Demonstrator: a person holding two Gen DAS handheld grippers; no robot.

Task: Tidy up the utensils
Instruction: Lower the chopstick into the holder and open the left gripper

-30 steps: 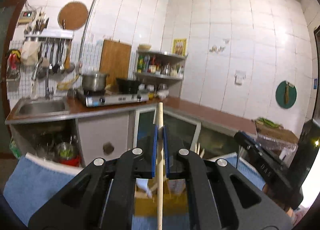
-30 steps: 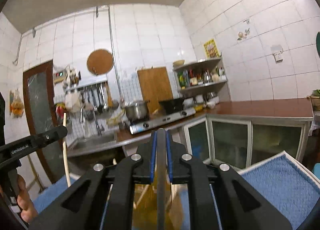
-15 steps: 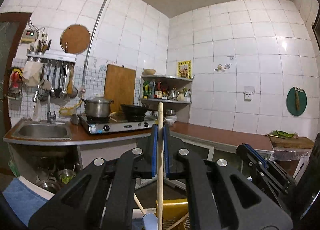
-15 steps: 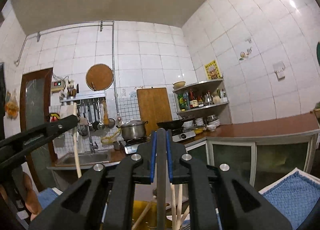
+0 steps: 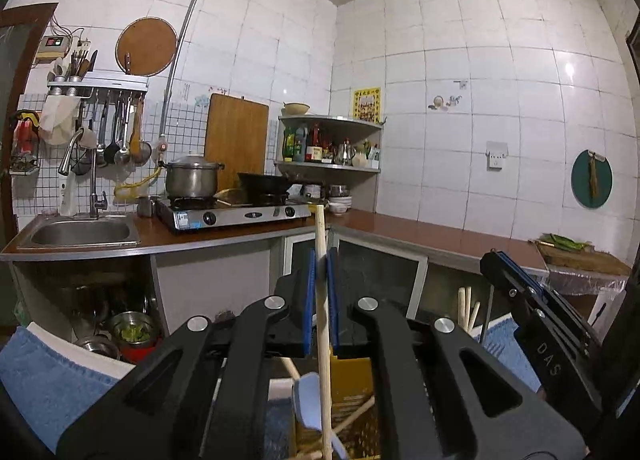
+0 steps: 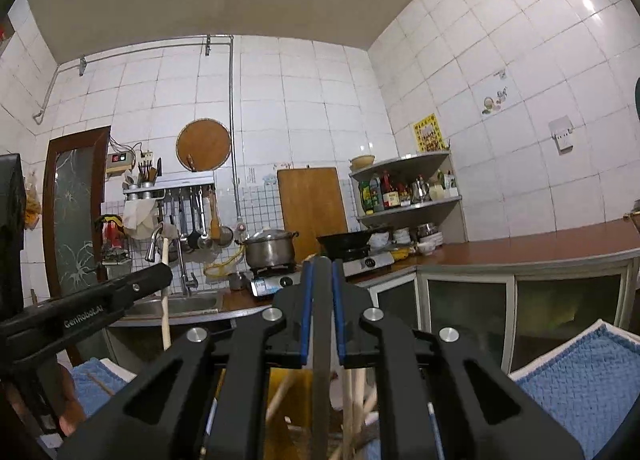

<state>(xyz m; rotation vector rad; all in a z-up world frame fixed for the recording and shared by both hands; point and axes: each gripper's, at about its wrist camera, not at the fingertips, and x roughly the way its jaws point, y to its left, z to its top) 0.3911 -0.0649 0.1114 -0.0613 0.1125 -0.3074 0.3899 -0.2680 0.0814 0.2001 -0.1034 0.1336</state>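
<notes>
My left gripper is shut on a long pale wooden stick handle that stands upright and reaches down into a yellow utensil holder below. My right gripper is shut on a dark flat utensil handle, also upright over the yellow holder, which holds several wooden sticks. A light blue spoon head lies in the holder. The right gripper shows at the right of the left wrist view; the left gripper shows at the left of the right wrist view.
A blue towel lies under the holder and also shows in the right wrist view. Behind are a kitchen counter, a sink, a gas stove with a pot, and hanging ladles.
Both grippers have risen and tilted upward with their utensils still held. The view shows more wall and ceiling, and the holder has dropped lower in frame.
</notes>
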